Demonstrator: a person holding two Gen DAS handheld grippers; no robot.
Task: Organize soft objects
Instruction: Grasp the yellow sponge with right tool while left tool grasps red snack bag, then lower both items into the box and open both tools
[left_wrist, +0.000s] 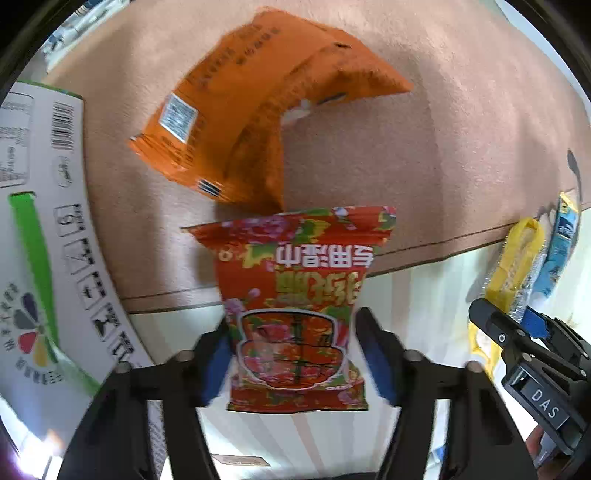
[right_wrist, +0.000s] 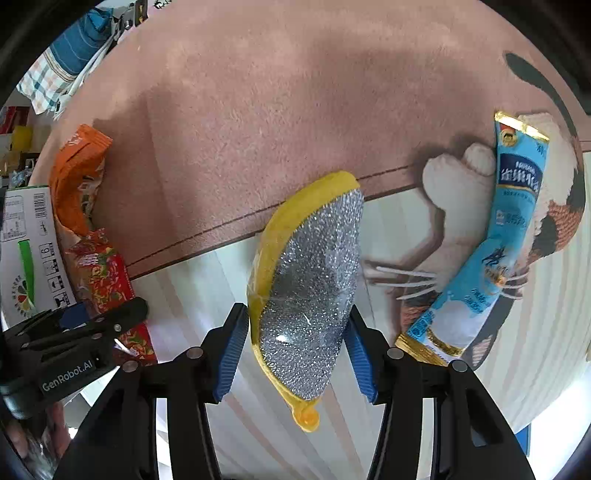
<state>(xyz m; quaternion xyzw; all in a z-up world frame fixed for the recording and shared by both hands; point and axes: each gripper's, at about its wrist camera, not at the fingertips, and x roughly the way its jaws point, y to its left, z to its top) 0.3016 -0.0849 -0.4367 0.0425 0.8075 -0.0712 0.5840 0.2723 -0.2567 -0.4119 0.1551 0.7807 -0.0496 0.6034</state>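
Left wrist view: the left gripper (left_wrist: 293, 350) points down over the red snack packet (left_wrist: 295, 314), which lies between its blue pads; the left pad touches the packet's edge, the right one stands just clear, so a firm grip cannot be told. An orange packet (left_wrist: 236, 122) lies at twelve o'clock on the pink rug (left_wrist: 461, 129), a white carton (left_wrist: 44, 229) at nine.

Right wrist view: the right gripper (right_wrist: 297, 343), partly closed, presses both pads against the yellow-edged silver scouring pad (right_wrist: 314, 295). A blue sachet (right_wrist: 491, 240) lies at three o'clock.
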